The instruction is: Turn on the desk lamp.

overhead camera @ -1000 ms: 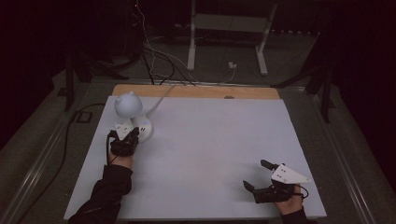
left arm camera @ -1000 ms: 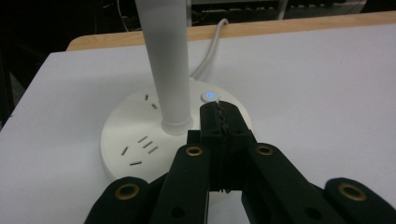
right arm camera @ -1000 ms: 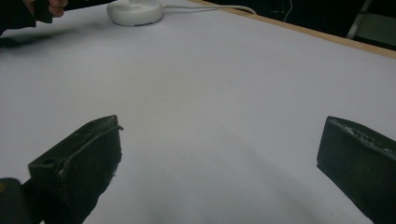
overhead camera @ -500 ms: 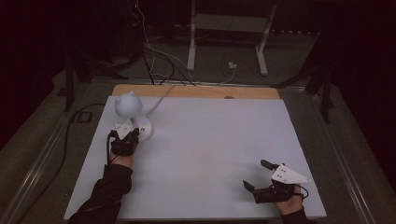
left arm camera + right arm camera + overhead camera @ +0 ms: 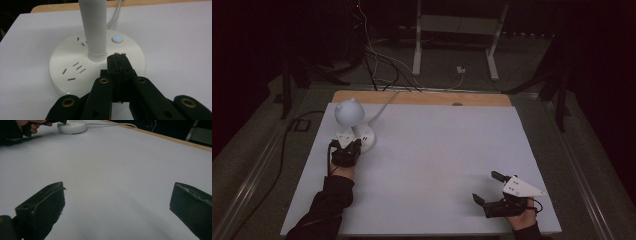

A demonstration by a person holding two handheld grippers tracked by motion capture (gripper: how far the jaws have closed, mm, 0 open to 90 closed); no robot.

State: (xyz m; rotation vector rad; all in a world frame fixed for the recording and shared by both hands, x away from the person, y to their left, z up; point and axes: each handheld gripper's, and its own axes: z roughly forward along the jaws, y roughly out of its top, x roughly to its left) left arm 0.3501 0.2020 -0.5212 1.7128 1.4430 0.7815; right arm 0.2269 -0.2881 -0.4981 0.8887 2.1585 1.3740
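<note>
While the white lamp base [image 5: 97,62] sits near the far-left corner of the white worktop [image 5: 437,165], the left tongs [image 5: 119,61] lie over its near edge with their two black jaws pressed together, nothing between them. Their tips rest on or just above the top of the base, just beside the foot of the white stem [image 5: 95,27] and right before two small slots; whether they actually touch the surface cannot be told. A round button lit blue [image 5: 117,38] lies a little beyond the tips, and plug sockets [image 5: 75,71] are cut into the base on the other side of the stem. From the high view the lamp's rounded head [image 5: 349,113] stands over the base, and its white cable [image 5: 384,102] runs off the far edge of the worktop. The right tongs [image 5: 488,187] rest well apart from the lamp, near the near-right corner, jaws spread wide over bare worktop and pinching nothing. From the right gripper view the base [image 5: 72,126] shows far off with the left hand [image 5: 32,125] beside it.
</note>
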